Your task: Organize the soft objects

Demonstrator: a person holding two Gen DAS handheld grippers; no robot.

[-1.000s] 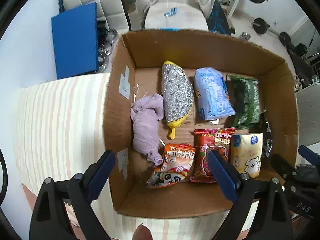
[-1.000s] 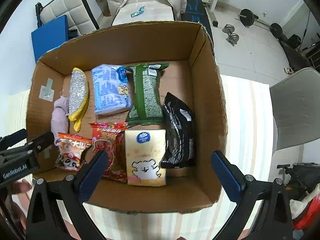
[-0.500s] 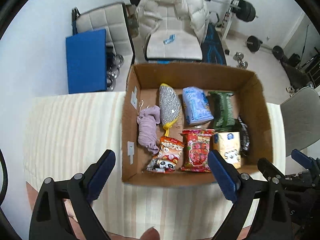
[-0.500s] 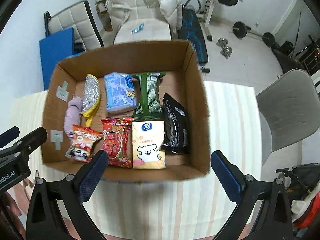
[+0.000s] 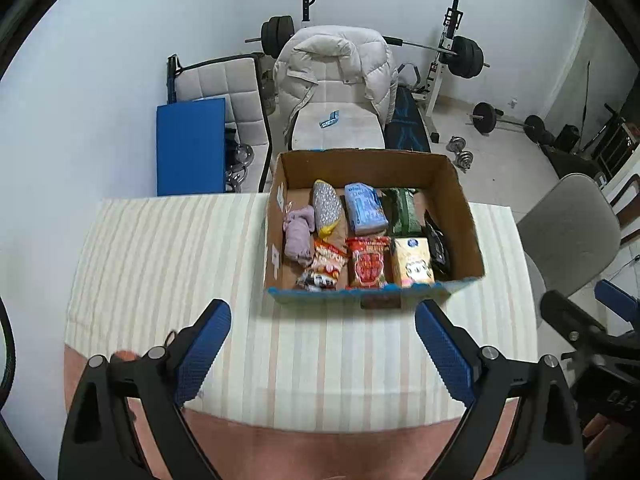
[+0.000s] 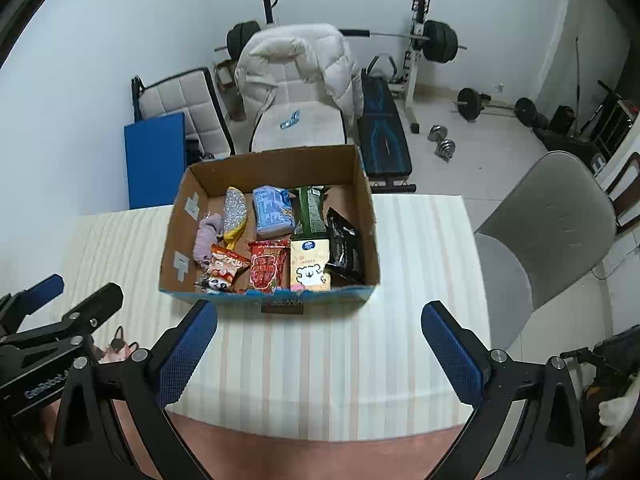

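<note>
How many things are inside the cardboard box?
8. Back row: purple cloth, silver-and-yellow scrubber, blue packet, green packet. Front row: orange panda snack bag, red snack bag, yellow bear tissue pack, black pouch. More could hide underneath.

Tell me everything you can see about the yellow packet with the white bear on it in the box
The yellow packet is a soft-looking, pale yellow rectangular pack with a white cartoon bear on its lower half and a round blue logo near its top. It lies flat, face up, in the front row of the cardboard box, close to the near wall. The red snack bag lies along its left side, the black pouch along its right, and the green packet sits just behind. No gripper touches it.
</note>
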